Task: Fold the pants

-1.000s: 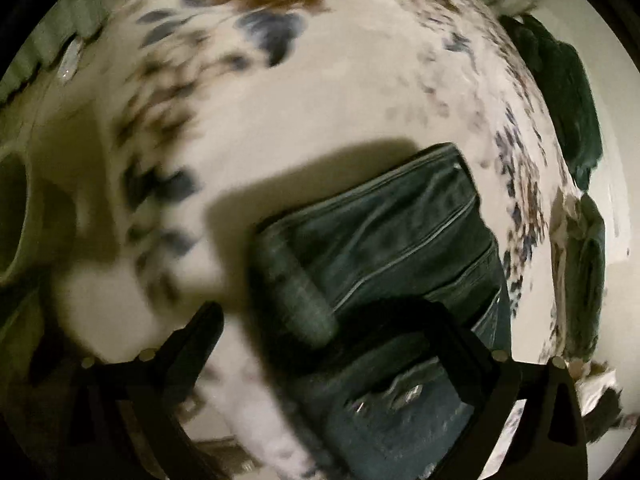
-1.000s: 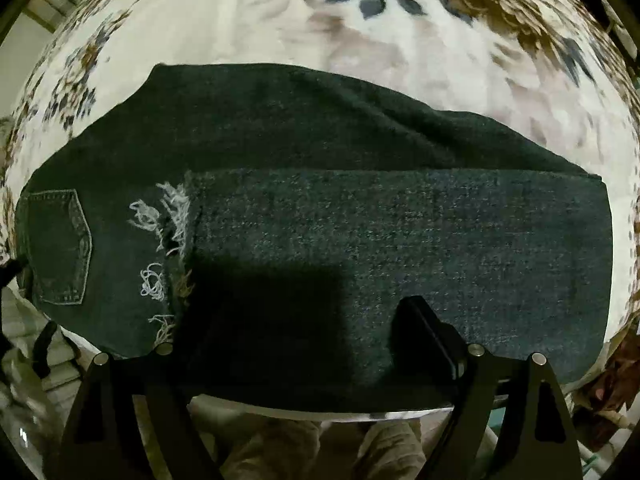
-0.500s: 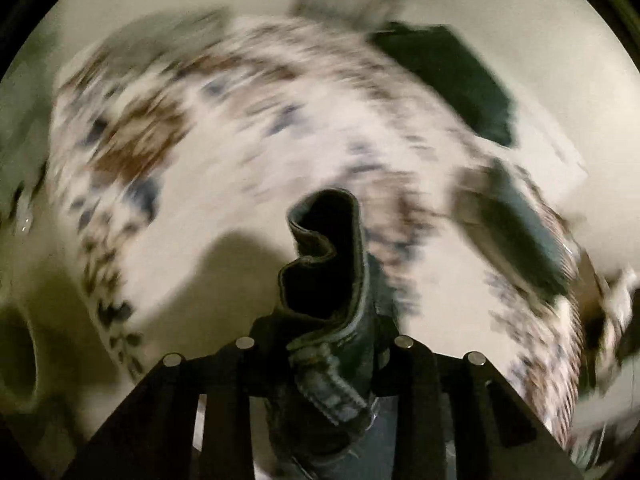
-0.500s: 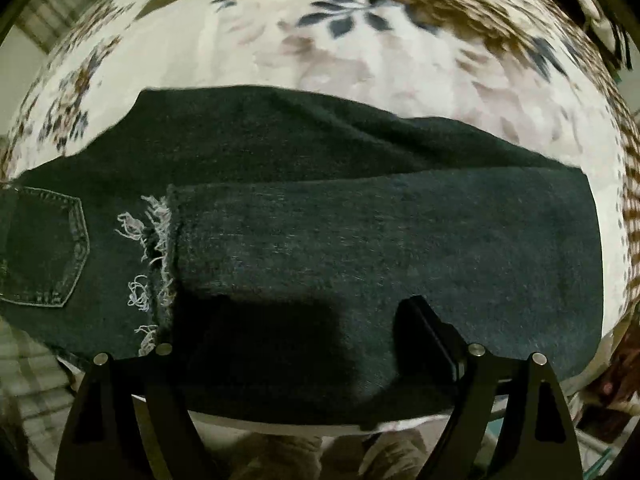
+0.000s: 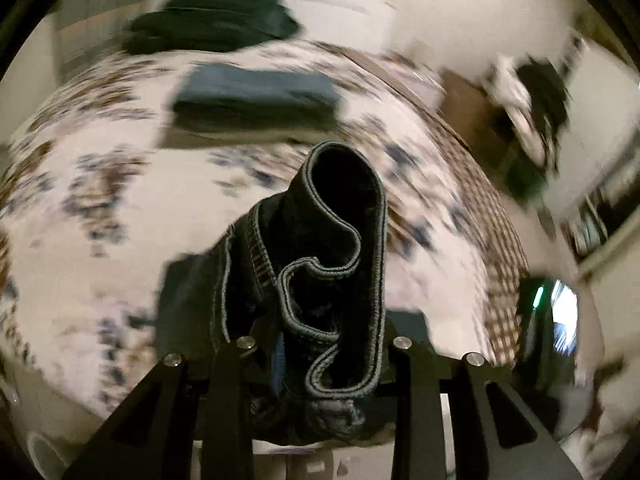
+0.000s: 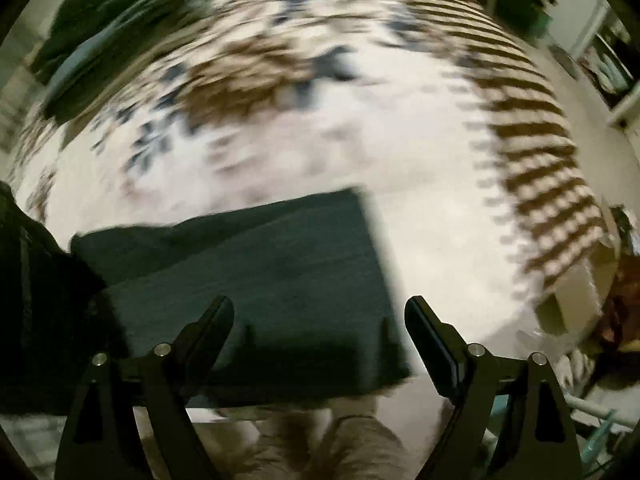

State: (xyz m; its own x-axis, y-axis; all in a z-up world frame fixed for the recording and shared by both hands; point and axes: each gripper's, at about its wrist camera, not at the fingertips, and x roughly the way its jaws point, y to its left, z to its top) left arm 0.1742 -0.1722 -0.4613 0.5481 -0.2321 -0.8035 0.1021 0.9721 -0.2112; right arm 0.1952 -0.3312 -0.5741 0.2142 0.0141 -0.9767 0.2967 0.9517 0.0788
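Note:
Dark denim pants lie on a floral bedspread (image 6: 280,160). In the left wrist view my left gripper (image 5: 320,344) is shut on the pants' waistband end (image 5: 332,264), which bunches up in thick rolled folds between the fingers, lifted above the bed. In the right wrist view the folded leg part of the pants (image 6: 260,280) lies flat near the bed's front edge. My right gripper (image 6: 320,320) is open just above it, one finger on each side, holding nothing. Both views are blurred by motion.
Folded blue jeans (image 5: 256,98) and a dark green garment (image 5: 212,20) lie at the far side of the bed. A checked border (image 6: 548,168) runs along the bed's right edge. Furniture and clutter (image 5: 540,96) stand beyond the bed on the right.
My left gripper closed on the waistband end and has lifted and swung it rightwards. My right gripper has pulled back and turned; the pants now look shorter, folded over.

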